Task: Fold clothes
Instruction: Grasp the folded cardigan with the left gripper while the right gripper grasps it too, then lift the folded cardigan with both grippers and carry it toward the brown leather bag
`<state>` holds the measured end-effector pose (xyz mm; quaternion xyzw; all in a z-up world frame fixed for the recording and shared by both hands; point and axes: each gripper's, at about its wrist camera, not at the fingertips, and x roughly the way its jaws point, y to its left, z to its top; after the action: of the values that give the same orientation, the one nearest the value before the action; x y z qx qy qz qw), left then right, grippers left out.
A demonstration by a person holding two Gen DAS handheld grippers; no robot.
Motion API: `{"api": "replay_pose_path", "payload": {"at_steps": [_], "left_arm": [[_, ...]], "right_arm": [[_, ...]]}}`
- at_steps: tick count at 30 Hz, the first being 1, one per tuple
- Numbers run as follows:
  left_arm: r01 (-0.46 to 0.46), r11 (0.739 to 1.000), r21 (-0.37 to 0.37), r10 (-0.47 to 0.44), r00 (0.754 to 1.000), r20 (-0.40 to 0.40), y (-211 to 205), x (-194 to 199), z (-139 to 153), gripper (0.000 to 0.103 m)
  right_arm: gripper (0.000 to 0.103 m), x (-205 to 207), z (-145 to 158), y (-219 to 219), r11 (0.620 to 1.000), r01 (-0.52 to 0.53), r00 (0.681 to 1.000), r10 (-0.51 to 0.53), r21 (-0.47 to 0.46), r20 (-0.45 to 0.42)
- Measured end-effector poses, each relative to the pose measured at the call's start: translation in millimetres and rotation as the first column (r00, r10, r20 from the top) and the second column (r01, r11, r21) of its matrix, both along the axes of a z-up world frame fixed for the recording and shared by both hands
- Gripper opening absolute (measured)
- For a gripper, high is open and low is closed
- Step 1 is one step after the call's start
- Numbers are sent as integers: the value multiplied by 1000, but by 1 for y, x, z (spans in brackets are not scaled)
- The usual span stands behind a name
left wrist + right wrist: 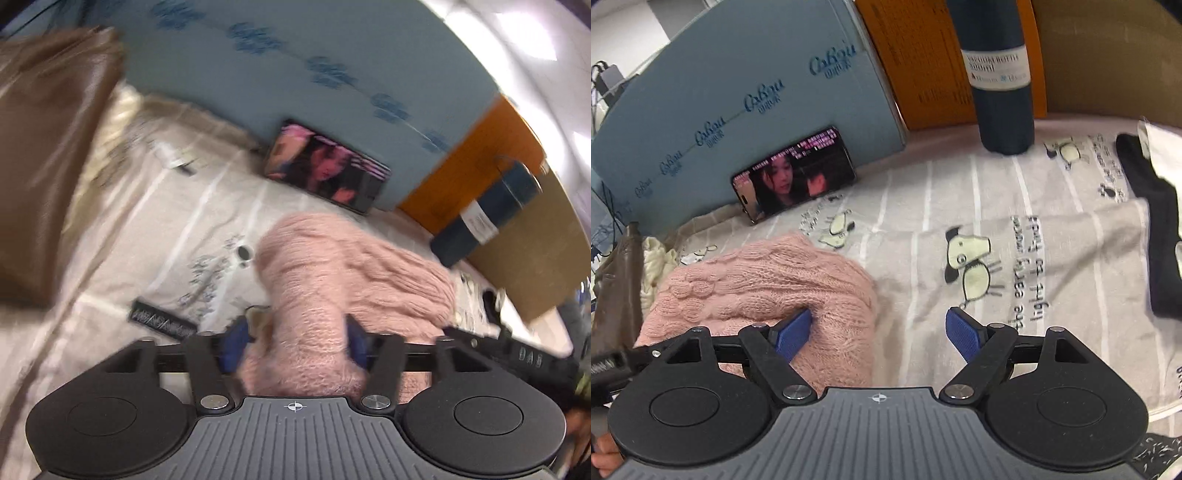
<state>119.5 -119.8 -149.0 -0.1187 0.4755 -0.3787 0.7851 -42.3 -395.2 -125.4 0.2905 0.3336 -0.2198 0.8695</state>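
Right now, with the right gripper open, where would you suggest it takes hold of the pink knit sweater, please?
I would grip the free edge of the pink knit sweater nearest the right gripper, coming in from the right over the bare dog-print sheet. The left gripper already pinches a bunched fold, and the right gripper's left pad rests against the knit.

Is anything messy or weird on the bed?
Mostly the pink sweater: it is a bunched, rumpled heap, not flat, with a thick wad squeezed in the left gripper. The right gripper is open beside it. A phone playing video leans against the blue board, odd for folding.
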Motion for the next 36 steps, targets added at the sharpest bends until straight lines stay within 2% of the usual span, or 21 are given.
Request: {"api": "replay_pose_path", "payload": {"at_steps": [2, 3, 5, 8, 10, 11, 12, 16, 17, 18, 19, 20, 22, 27, 32, 36], "left_arm": [[-42, 999, -18, 40, 997, -67, 9, 7, 1, 75], [-62, 998, -29, 58, 993, -102, 14, 10, 1, 77], [-80, 995, -59, 69, 983, -169, 21, 15, -3, 79], [-65, 997, -50, 50, 967, -252, 18, 17, -16, 85], [-52, 997, -54, 33, 956, -293, 14, 14, -21, 85], [-46, 996, -74, 21, 953, -302, 12, 12, -23, 85], [-47, 995, -89, 19, 954, -300, 10, 9, -23, 85], [-68, 993, -97, 43, 968, -246, 6, -3, -16, 85], [-60, 994, -92, 37, 972, -232, 5, -6, -14, 80], [-47, 995, -84, 28, 976, -214, 3, -9, -12, 72], [-27, 997, -72, 13, 981, -195, 1, -11, -11, 55], [-12, 998, -64, 0, 984, -180, 0, -13, -10, 47], [2, 997, -74, -14, 987, -159, 1, -17, -7, 41], [22, 991, -130, -38, 992, -123, 16, -17, 7, 38], [20, 985, -170, -32, 997, -73, 38, -14, 27, 38], [4, 981, -196, -8, 1000, -18, 64, -3, 45, 38]], "right_arm": [[78, -11, 2, -3, 999, 28, 999, -29, 27, 38], [78, -17, 2, -6, 997, 45, 997, -49, 60, 61], [78, -27, -3, -16, 981, 59, 990, -82, 187, 115], [79, -38, -16, -32, 910, 42, 969, -137, 412, 205], [83, -39, -23, -33, 863, -3, 962, -135, 504, 238], [84, -37, -25, -30, 855, -8, 965, -130, 518, 229], [84, -35, -27, -27, 848, -12, 968, -124, 530, 219], [81, -16, -33, -9, 857, 8, 987, -90, 515, 136], [81, -12, -32, -3, 863, 11, 988, -88, 506, 128], [74, -10, -31, 2, 869, 17, 989, -88, 495, 119], [62, -8, -28, 6, 876, 29, 990, -92, 482, 106], [58, -7, -26, 11, 882, 41, 991, -96, 469, 92], [47, -7, -20, 18, 890, 59, 991, -107, 452, 82], [36, -18, -10, 27, 887, 53, 979, -136, 458, 150], [34, -14, 7, 47, 891, 23, 972, -127, 453, 200], [34, 6, 21, 63, 892, -25, 964, -98, 451, 248]]}}
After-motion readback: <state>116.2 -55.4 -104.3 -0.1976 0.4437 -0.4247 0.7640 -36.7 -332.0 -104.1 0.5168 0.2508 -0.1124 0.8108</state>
